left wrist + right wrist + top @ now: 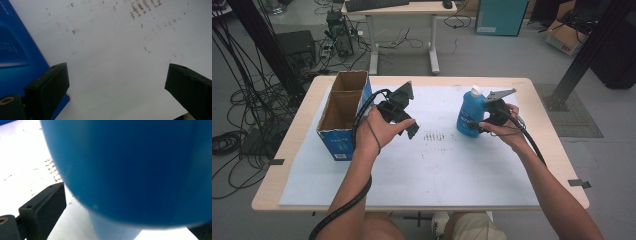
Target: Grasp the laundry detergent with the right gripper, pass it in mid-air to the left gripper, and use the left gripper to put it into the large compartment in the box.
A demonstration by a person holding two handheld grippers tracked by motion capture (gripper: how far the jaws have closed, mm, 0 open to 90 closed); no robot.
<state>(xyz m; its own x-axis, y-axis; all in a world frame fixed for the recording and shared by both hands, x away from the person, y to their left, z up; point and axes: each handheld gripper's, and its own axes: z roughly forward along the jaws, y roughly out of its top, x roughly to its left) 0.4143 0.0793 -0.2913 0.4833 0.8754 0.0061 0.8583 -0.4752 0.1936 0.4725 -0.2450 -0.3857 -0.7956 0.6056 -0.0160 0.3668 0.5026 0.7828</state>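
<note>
Black grippers (pixel 404 117) (pixel 492 117), thick black cables, grey 3-cornered plates on top; brass screw seen; forearms bare, light shorts worn.

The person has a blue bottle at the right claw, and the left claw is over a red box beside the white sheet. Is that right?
Almost. The box is blue cardboard with a brown inside, not red; the high view shows it, and the left gripper view shows its blue side too. The rest holds: the blue bottle is at the right claw, and the left claw is beside that box.
</note>
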